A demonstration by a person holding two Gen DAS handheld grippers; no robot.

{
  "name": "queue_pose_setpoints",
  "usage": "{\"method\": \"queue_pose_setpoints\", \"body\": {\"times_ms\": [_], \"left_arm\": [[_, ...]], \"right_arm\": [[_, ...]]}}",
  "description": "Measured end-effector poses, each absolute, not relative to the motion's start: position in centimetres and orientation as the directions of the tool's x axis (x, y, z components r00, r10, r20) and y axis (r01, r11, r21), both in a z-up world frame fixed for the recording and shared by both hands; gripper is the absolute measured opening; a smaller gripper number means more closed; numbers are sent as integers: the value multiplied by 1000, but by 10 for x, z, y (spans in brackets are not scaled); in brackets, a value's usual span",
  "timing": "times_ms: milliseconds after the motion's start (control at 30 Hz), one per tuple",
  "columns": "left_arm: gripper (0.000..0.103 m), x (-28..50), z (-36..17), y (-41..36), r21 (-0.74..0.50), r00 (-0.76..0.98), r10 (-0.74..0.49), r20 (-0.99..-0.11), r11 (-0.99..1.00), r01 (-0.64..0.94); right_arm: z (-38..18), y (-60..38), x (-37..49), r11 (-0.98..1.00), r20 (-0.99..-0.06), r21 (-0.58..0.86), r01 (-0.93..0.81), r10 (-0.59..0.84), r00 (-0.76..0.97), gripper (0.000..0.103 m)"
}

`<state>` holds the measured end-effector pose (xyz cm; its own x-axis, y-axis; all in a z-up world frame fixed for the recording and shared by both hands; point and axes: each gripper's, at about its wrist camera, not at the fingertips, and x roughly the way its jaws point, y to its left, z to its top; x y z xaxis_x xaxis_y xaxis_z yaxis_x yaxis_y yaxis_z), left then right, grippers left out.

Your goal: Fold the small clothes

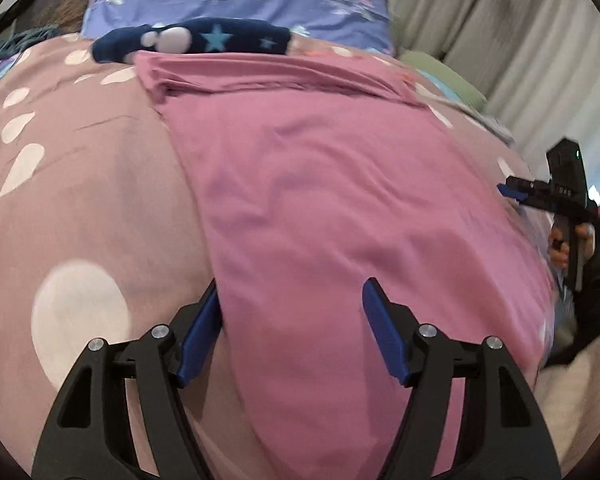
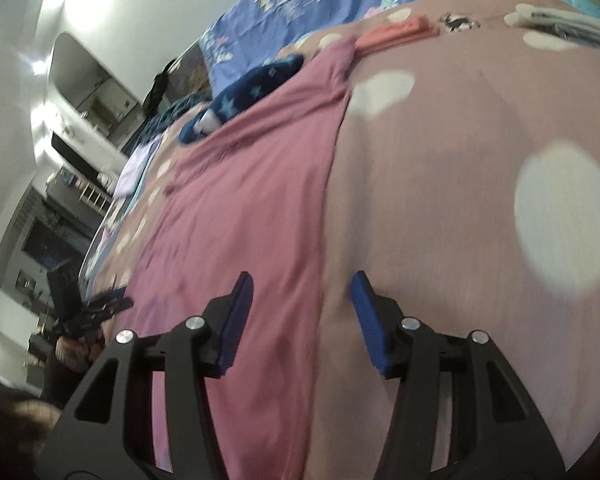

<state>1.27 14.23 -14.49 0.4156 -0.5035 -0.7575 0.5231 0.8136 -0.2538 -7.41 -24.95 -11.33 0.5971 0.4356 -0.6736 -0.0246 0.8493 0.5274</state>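
left gripper (image 1: 292,304) jaws apart | over pink garment (image 1: 340,200) | bedspread (image 1: 100,200)

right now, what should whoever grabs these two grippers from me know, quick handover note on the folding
Left gripper: open, nothing held, over the near left edge of the pink garment.
Right gripper: open, nothing held, over the garment's right edge.
Things: the pink garment lies spread on the spotted bedcover, its far end already doubled over. A navy star-print piece lies just beyond it, a folded coral piece further back.
Done: first fold at the far end, apparently.
Left: probably regrip the near edge and finish folding; then the navy piece.
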Motion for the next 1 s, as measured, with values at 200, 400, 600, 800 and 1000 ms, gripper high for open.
{"method": "queue_pose_setpoints", "body": {"times_ms": [200, 400, 600, 800, 1000], "left_arm": [[69, -26, -143, 143, -292, 377, -535, -757, 791, 538], [47, -62, -144, 155, -349, 348, -583, -734, 764, 543], [47, -60, -145, 156, -376, 335, -588, -737, 767, 519], [47, -65, -146, 159, -379, 325, -587, -742, 766, 519], [4, -45, -139, 146, -387, 370, -591, -717, 779, 493]], "right_arm": [[-117, -239, -116, 859, -726, 512, 19, 421, 544, 60], [-124, -239, -146, 804, -684, 595, 18, 495, 536, 61], [-122, -234, -151, 807, -692, 591, 19, 495, 525, 59], [-133, -236, -146, 774, -675, 632, 30, 532, 511, 57], [-140, -235, -115, 728, -641, 684, 34, 579, 503, 34]]}}
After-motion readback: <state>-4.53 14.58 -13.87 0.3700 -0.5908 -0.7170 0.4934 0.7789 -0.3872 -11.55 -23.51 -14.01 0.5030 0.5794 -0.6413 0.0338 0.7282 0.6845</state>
